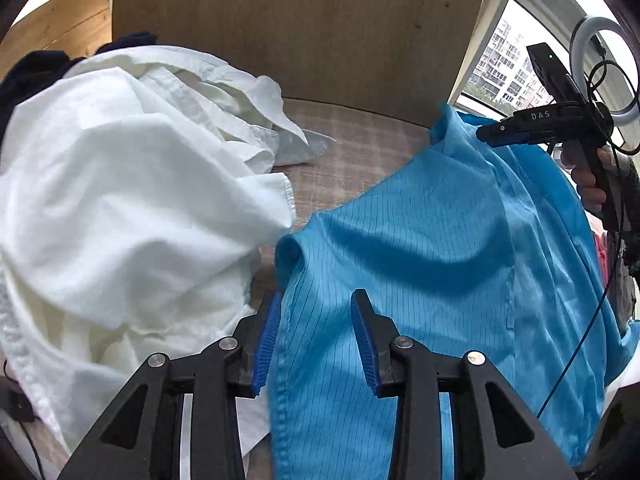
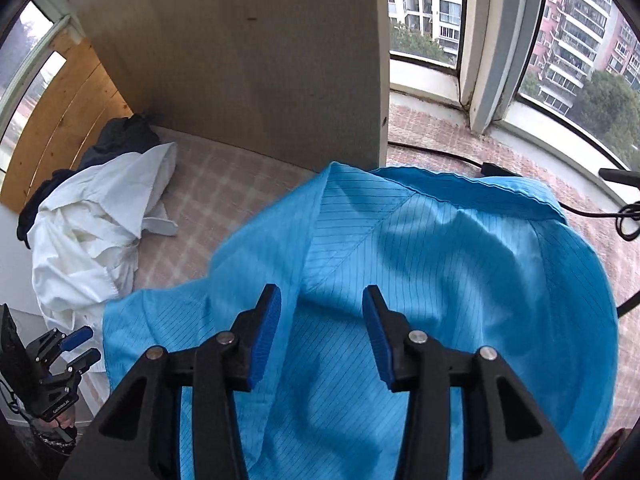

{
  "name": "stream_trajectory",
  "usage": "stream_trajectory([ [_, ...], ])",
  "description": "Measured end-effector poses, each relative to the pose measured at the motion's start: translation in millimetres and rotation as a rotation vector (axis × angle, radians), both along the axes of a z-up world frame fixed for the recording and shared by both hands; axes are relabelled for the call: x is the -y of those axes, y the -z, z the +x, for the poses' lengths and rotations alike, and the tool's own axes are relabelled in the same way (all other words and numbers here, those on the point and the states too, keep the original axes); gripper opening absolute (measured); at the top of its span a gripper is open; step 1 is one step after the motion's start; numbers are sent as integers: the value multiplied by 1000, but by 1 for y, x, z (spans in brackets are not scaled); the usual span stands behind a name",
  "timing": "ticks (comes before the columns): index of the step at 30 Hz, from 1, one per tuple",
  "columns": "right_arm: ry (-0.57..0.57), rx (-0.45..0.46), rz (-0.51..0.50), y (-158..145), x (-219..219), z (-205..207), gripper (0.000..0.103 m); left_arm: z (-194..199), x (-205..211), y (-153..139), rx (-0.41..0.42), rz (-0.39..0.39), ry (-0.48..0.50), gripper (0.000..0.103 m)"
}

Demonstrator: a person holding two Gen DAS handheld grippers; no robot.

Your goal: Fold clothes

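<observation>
A light blue pinstriped garment (image 1: 440, 240) lies spread and rumpled on the checked surface (image 1: 352, 160); in the right wrist view the same garment (image 2: 440, 260) shows its collar edge at the far side. My left gripper (image 1: 318, 300) is open just over its left hem, with fabric lying under and between the fingers. My right gripper (image 2: 320, 296) is open above the garment's middle. The right gripper (image 1: 486, 136) also shows side-on in the left wrist view, near the collar corner. At the lower left of the right wrist view, the left gripper (image 2: 90, 344) stands open.
A crumpled white garment (image 1: 120, 200) is heaped on the left, with a dark garment (image 1: 32, 68) behind it. A wooden panel (image 1: 300, 20) stands upright at the back. A ring light (image 1: 604, 68) and black cables (image 2: 600, 212) are on the right, by the window.
</observation>
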State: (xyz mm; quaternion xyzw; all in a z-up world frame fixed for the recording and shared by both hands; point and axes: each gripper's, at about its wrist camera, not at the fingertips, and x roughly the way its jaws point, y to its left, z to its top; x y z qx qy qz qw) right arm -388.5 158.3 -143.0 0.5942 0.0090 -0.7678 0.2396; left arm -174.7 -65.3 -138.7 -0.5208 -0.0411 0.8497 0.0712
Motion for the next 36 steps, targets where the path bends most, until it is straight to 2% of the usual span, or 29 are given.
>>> stream_trajectory([
  [4, -24, 54, -83, 17, 2, -28, 43, -23, -12, 19, 44, -38, 11, 35],
  [6, -61, 59, -76, 22, 9, -35, 44, -29, -11, 24, 48, -30, -12, 22],
  [7, -79, 61, -76, 24, 12, -38, 44, -32, -10, 27, 50, -26, -24, 5],
  [8, -94, 67, -91, 26, 14, -41, 44, -34, -9, 29, 50, -21, -34, 1],
  [13, -141, 90, -256, 18, 10, -38, 44, -34, -11, 29, 35, -63, -46, 1],
  [18, -163, 110, -184, 34, 27, -38, 44, -33, -11, 25, 34, -78, -55, 1],
  [19, -162, 90, -194, 34, 29, -36, 39, -33, -10, 23, 32, -87, -60, 0],
  [20, -158, 66, -207, 32, 29, -33, 11, -31, -9, 20, 24, -94, -70, 0],
  [21, -146, 22, -242, 21, 23, -28, 1, -28, -5, 17, 11, -98, -83, 0],
  [24, -110, -104, -335, -8, 6, -13, 1, -19, 7, 12, -16, -111, -131, 0],
  [28, -77, -131, -176, 5, -2, -17, 1, -25, 7, 36, 41, -98, -122, 1],
  [30, -60, -145, -96, 11, -7, -19, 1, -27, 3, 38, 47, -130, -124, 3],
  [32, -46, -145, -18, 17, -8, -22, 5, -28, 5, 32, 40, -121, -144, 8],
  [33, -25, -162, -23, 12, -11, -20, 9, -26, 9, 27, 34, -104, -155, 9],
  [36, 5, -234, -35, -9, -17, -6, 12, -13, 15, 3, -5, -78, -153, 12],
])
